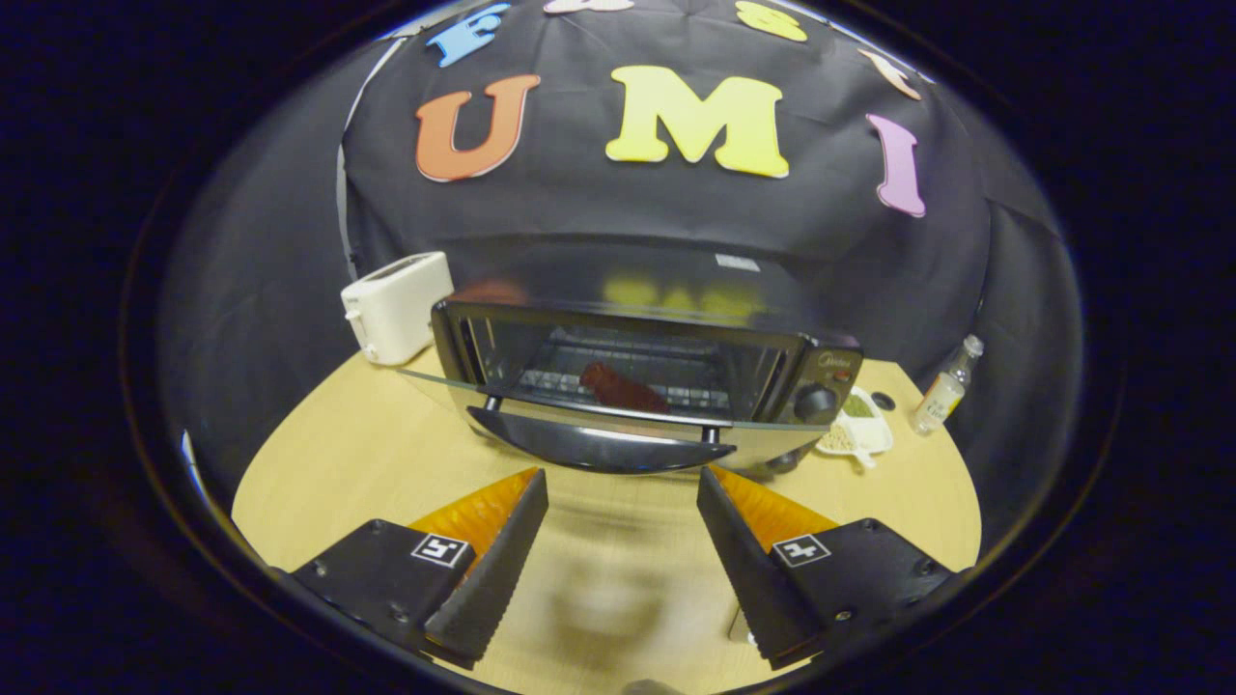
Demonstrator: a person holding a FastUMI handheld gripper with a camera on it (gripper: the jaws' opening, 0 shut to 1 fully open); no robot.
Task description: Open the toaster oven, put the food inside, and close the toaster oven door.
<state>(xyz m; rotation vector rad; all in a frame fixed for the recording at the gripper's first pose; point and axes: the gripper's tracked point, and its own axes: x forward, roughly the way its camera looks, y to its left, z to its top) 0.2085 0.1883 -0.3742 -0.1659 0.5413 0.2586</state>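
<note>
Tool: fingers spread apart, holding nothing, just short of the oven door | door: hanging partly open | food: on the rack inside the oven | oven: on worktop

Dark red food, white toaster, pale wood table

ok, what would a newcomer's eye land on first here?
The toaster oven with its glass door dropped open, just ahead of the tool, whose fingers are spread with nothing between them. Then the dark red food lying on the rack inside, and the white toaster beside the oven.
</note>
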